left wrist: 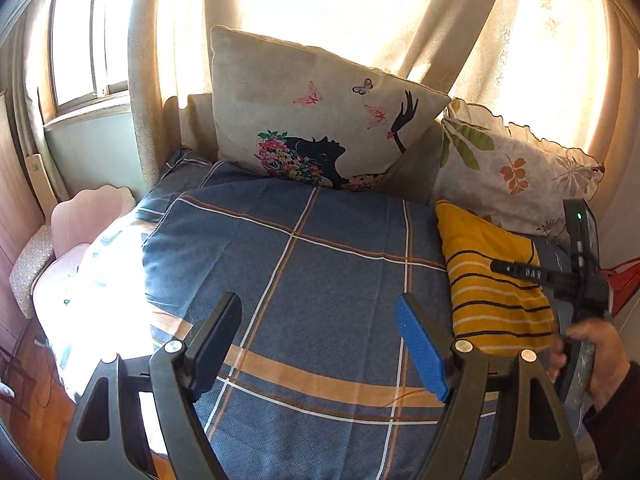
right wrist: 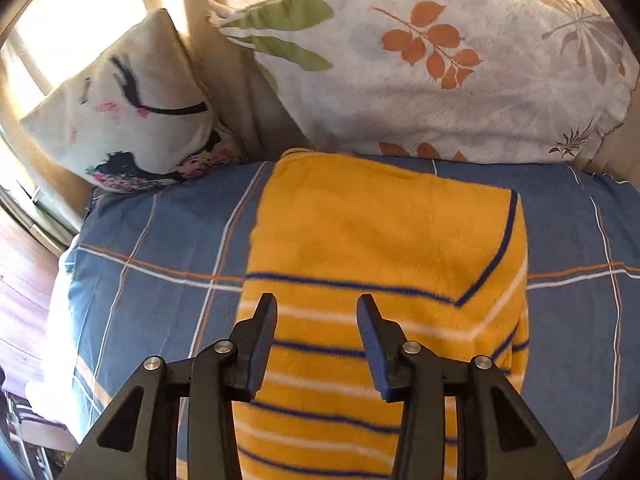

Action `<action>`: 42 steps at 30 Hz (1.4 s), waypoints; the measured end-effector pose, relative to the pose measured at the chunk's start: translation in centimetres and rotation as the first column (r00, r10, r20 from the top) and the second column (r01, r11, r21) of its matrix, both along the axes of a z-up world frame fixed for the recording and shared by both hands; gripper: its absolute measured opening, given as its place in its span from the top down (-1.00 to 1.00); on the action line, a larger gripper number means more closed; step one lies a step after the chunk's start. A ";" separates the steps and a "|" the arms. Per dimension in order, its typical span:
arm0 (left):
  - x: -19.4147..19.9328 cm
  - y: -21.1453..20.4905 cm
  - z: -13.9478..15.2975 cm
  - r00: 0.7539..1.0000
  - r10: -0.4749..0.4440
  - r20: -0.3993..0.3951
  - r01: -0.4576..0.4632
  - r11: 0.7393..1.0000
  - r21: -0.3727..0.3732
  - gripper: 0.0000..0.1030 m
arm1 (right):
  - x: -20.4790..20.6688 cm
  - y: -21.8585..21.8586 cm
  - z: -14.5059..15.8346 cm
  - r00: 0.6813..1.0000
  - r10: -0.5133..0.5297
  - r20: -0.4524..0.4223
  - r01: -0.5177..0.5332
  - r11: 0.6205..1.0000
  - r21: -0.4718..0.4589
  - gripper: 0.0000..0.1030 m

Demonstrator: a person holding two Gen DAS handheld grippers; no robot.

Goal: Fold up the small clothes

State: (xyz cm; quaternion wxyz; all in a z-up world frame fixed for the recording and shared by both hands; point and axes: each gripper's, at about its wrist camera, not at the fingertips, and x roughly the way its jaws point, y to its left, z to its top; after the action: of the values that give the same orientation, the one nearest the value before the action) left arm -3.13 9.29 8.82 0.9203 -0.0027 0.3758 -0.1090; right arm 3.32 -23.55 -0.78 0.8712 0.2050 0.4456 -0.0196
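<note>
The yellow striped garment [right wrist: 384, 280] lies folded into a compact rectangle on the blue checked bedcover [right wrist: 160, 288], near the leaf-print pillow [right wrist: 420, 72]. The right gripper [right wrist: 316, 304] hangs above its near part with the jaws partly apart and nothing between the pads; the cloth looks flat and free under them, so the fold seems to be finished and let go. The left gripper [left wrist: 320, 308] is over bare bedcover, to the side of the garment, jaws wide apart and empty, probably kept away so that it does not disturb the fold. In the left wrist view a hand [left wrist: 596, 356] holds the right gripper's handle beside the garment. The butterfly cushion [left wrist: 320, 120] leans against the bright curtain [left wrist: 360, 8]. The near edge of the garment is cut off behind the right gripper, and how many layers it has cannot be told. The bed's left side is washed out by sunlight.
</note>
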 end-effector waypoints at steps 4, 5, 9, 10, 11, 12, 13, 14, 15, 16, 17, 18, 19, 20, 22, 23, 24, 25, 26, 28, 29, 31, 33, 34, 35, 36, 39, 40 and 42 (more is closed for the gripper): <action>0.1 0.0 -0.6 0.999 -0.035 -0.011 0.035 0.999 -0.016 -0.60 | -4.7 3.5 -2.2 0.997 0.021 -0.078 -0.024 0.999 -0.030 0.02; 0.2 -0.1 -0.9 0.999 -0.046 -0.017 0.046 0.999 -0.016 -0.60 | -5.7 4.0 -2.8 0.995 0.012 -0.099 -0.015 0.999 -0.035 0.02; 0.1 -0.4 -2.0 0.994 -0.092 -0.053 0.091 0.996 -0.023 -0.60 | -10.4 5.0 -3.2 0.993 -0.048 -0.105 0.045 0.998 -0.034 0.02; 0.1 -0.6 -2.2 0.993 -0.105 -0.062 0.103 0.994 -0.027 -0.60 | -11.3 5.1 -3.0 0.993 -0.063 -0.103 0.059 0.997 -0.043 0.01; 0.1 -0.7 -2.4 0.991 -0.117 -0.068 0.115 0.993 -0.030 -0.60 | -12.2 5.1 -2.7 0.992 -0.082 -0.099 0.078 0.996 -0.051 -0.01; 0.1 -1.0 -2.6 0.989 -0.129 -0.073 0.127 0.991 -0.033 -0.60 | -12.8 5.0 -2.4 0.990 -0.102 -0.097 0.097 0.994 -0.053 -0.05; 0.1 -1.3 -2.8 0.986 -0.143 -0.081 0.140 0.990 -0.035 -0.60 | -13.4 4.9 -2.1 0.988 -0.125 -0.096 0.120 0.991 -0.054 -0.08; 0.0 -1.7 -3.0 0.983 -0.156 -0.092 0.154 0.987 -0.036 -0.60 | -14.0 4.8 -1.8 0.985 -0.148 -0.091 0.144 0.988 -0.054 -0.10; 0.0 -2.1 -3.3 0.980 -0.170 -0.104 0.167 0.985 -0.037 -0.60 | -14.4 4.6 -1.5 0.983 -0.165 -0.085 0.160 0.985 -0.056 -0.12; -0.1 -2.6 -3.6 0.976 -0.184 -0.115 0.181 0.983 -0.039 -0.60 | -15.0 4.5 -1.1 0.980 -0.181 -0.080 0.176 0.982 -0.062 -0.12; -0.2 -3.2 -3.8 0.972 -0.199 -0.125 0.196 0.980 -0.039 -0.60 | -15.4 4.5 -0.9 0.979 -0.189 -0.077 0.183 0.981 -0.069 -0.14; -0.4 -3.7 -3.9 0.968 -0.212 -0.131 0.209 0.977 -0.035 -0.60 | -15.7 4.4 -0.7 0.978 -0.193 -0.076 0.187 0.979 -0.076 -0.15; -0.6 -4.3 -4.0 0.965 -0.226 -0.134 0.224 0.974 -0.030 -0.60 | -16.1 4.3 -0.5 0.978 -0.197 -0.073 0.190 0.978 -0.088 -0.15; -0.8 -4.9 -4.1 0.962 -0.237 -0.136 0.236 0.972 -0.024 -0.60 | -16.3 4.3 -0.4 0.978 -0.198 -0.072 0.191 0.977 -0.096 -0.17; -1.3 -6.2 -4.1 0.956 -0.258 -0.139 0.259 0.966 -0.010 -0.60 | -16.6 4.1 -0.4 0.977 -0.198 -0.076 0.189 0.976 -0.111 -0.19; -1.5 -6.8 -4.2 0.953 -0.267 -0.141 0.269 0.963 -0.004 -0.60 | -16.9 3.9 -0.3 0.977 -0.201 -0.074 0.191 0.975 -0.115 -0.19; -1.8 -7.4 -4.2 0.952 -0.272 -0.142 0.275 0.961 0.001 -0.60 | -17.1 3.6 -0.3 0.976 -0.203 -0.073 0.194 0.974 -0.115 -0.20; -2.0 -8.1 -4.2 0.950 -0.277 -0.144 0.280 0.960 0.004 -0.60 | -17.3 3.2 -0.4 0.975 -0.208 -0.075 0.199 0.973 -0.114 -0.21; -2.3 -8.7 -4.2 0.949 -0.279 -0.148 0.284 0.959 0.007 -0.60 | -17.7 2.6 -0.4 0.974 -0.214 -0.078 0.205 0.972 -0.111 -0.21; -2.9 -10.1 -4.2 0.945 -0.286 -0.157 0.292 0.956 0.012 -0.60 | -18.3 1.5 -0.5 0.972 -0.223 -0.080 0.214 0.971 -0.106 -0.21; -3.2 -10.8 -4.2 0.944 -0.292 -0.157 0.298 0.955 0.016 -0.60 | -18.7 0.9 -0.5 0.971 -0.225 -0.080 0.216 0.971 -0.106 -0.22; -4.0 -12.0 -3.9 0.943 -0.297 -0.147 0.304 0.952 0.027 -0.60 | -19.4 -0.1 -0.4 0.970 -0.229 -0.080 0.220 0.969 -0.111 -0.23; -4.9 -13.2 -3.5 0.945 -0.301 -0.131 0.307 0.951 0.031 -0.60 | -20.1 -1.3 -0.2 0.970 -0.230 -0.078 0.220 0.968 -0.117 -0.25; -5.3 -13.9 -3.4 0.945 -0.302 -0.126 0.308 0.951 0.033 -0.60 | -20.4 -1.8 -0.1 0.971 -0.229 -0.076 0.219 0.968 -0.119 -0.25; -5.6 -14.4 -3.2 0.945 -0.304 -0.121 0.310 0.950 0.034 -0.60 | -20.7 -2.2 0.0 0.972 -0.226 -0.072 0.216 0.969 -0.121 -0.26; -5.9 -14.9 -3.1 0.945 -0.304 -0.117 0.310 0.950 0.034 -0.60 | -20.9 -2.6 0.2 0.973 -0.222 -0.068 0.212 0.969 -0.124 -0.27; -6.8 -16.3 -2.9 0.947 -0.304 -0.105 0.309 0.950 0.038 -0.60 | -21.5 -3.4 0.6 0.976 -0.210 -0.053 0.200 0.969 -0.143 -0.32; -7.2 -16.7 -2.8 0.948 -0.303 -0.101 0.308 0.951 0.039 -0.60 | -21.6 -3.6 0.7 0.978 -0.202 -0.049 0.193 0.971 -0.143 -0.33; -7.8 -17.3 -2.7 0.950 -0.299 -0.092 0.304 0.951 0.047 -0.60 | -21.8 -4.0 0.7 0.982 -0.184 -0.040 0.176 0.974 -0.143 -0.34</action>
State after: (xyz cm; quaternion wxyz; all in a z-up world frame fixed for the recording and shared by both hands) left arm -10.92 -8.00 6.08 0.8758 0.0780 0.4132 -0.2368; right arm -18.47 -27.51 -0.03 0.8659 0.1826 0.4457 -0.1349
